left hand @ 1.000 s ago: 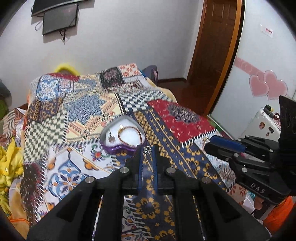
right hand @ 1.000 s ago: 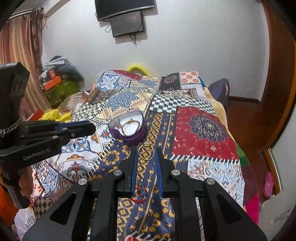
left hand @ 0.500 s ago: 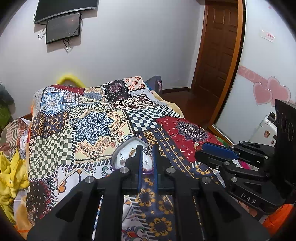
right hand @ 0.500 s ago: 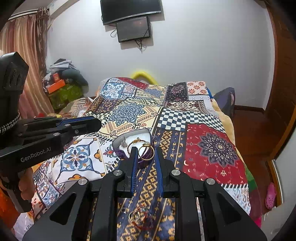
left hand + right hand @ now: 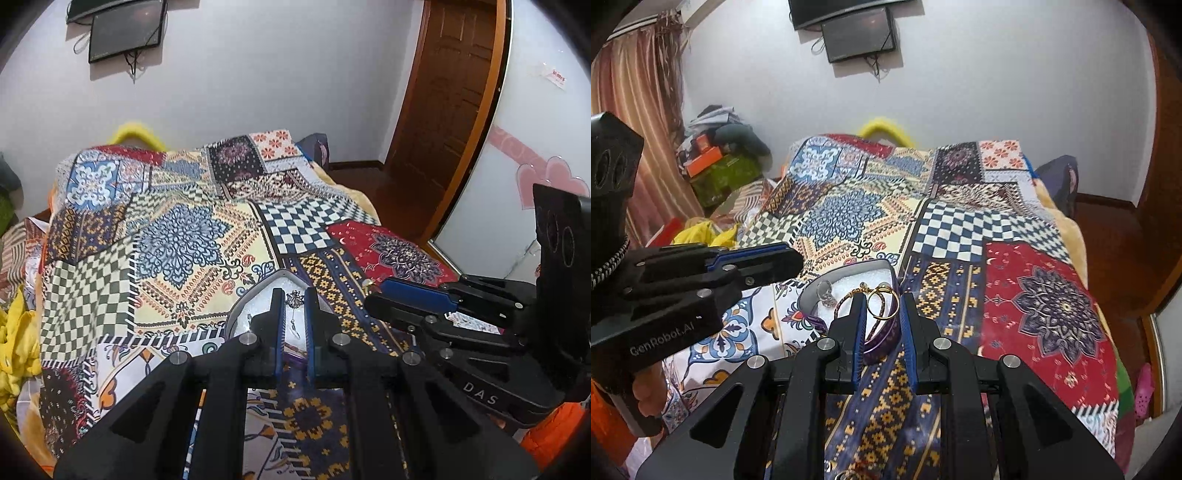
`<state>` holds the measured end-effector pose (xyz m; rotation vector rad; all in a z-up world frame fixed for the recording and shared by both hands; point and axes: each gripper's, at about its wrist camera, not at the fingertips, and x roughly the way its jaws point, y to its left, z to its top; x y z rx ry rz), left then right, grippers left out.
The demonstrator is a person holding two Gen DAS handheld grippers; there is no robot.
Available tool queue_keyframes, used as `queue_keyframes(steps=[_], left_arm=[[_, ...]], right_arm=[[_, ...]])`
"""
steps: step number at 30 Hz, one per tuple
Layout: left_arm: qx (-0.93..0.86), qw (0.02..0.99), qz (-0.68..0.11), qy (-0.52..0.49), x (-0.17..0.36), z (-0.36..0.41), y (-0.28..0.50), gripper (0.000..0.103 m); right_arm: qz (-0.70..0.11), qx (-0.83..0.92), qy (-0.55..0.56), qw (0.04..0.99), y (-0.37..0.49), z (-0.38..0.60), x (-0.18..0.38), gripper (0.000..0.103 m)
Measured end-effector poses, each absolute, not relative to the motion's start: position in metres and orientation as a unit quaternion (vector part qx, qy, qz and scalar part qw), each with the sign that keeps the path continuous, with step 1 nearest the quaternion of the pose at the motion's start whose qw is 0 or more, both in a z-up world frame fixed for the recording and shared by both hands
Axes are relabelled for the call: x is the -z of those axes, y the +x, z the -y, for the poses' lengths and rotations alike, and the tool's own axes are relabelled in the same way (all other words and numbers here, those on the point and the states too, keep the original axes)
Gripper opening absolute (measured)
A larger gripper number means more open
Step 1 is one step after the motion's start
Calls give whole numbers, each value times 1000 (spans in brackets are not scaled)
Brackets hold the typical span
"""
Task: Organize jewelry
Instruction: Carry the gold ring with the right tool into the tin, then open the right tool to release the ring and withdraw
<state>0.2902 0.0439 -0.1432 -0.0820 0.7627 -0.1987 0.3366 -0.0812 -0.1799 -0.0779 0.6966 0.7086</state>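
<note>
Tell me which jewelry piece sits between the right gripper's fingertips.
The gold hoop, in the right gripper. The silver ring and beaded bracelet lie in the tray instead.

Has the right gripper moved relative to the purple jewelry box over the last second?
Yes. The right gripper has advanced toward the purple jewelry box; its gold ring, earlier short of the box's near rim, now hangs over the box.
</note>
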Motion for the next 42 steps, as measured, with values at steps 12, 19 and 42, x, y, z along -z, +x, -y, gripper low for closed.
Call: queue_keyframes(steps=[12,19,42], left_arm=[[117,895,-424,-71,171,-55,321,8],[119,888,-438,-72,181,-57,325,8],[81,917,-388,-29,134,-56,284,17]], right_arm=[[-377,-362,-87,848,355,57,199,17],[-389,-366,-98,840,358,51,205,17],[-360,-346,-141,855,338,48,186,26]])
